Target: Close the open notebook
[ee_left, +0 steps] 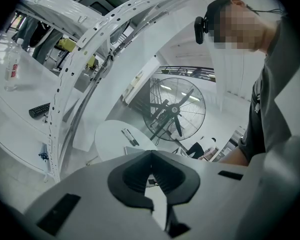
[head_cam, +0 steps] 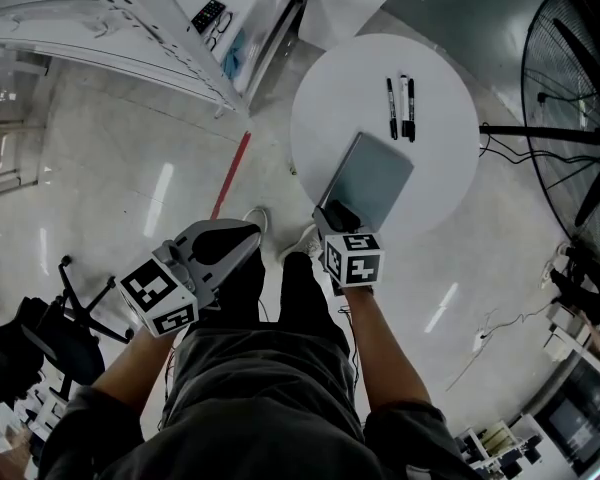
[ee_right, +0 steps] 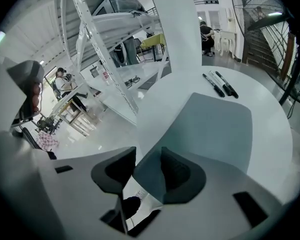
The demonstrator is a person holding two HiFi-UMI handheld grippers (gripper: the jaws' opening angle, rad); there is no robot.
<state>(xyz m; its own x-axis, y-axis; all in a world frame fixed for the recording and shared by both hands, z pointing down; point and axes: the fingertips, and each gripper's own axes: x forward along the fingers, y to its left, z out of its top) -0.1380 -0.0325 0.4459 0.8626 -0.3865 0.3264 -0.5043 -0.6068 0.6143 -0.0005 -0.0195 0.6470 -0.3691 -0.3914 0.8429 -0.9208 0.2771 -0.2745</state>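
**Release the shut cover cleanly**

Leave the left gripper [head_cam: 242, 236] parked at the left, over the floor and well apart from the table [head_cam: 435, 68], jaws closed together on nothing; no call for it here.

Turn to the right gripper [head_cam: 336, 214]: jaws spread wide, with the near corner of the notebook [head_cam: 372, 176] between them but not pinched, and a gap on the left side of that corner. Judge the notebook as good as shut: grey cover uppermost, lying flat by the table's near edge, that corner seemingly just over the rim.

Hold the jaws wide and draw straight back along the corner's line, without lifting or twisting. Otherwise risk snagging the cover, flipping it up, or dragging the notebook off the edge. Check for a flat cover before moving away.

Around, from the left:
- A red strip [head_cam: 232, 174] on the floor, no hindrance.
- Beyond the notebook, pens [head_cam: 401, 108] lying side by side, well apart from it; avoid any forward push toward them.
- At far right, a large standing fan [head_cam: 580, 128] beside the table, clear of the way back.
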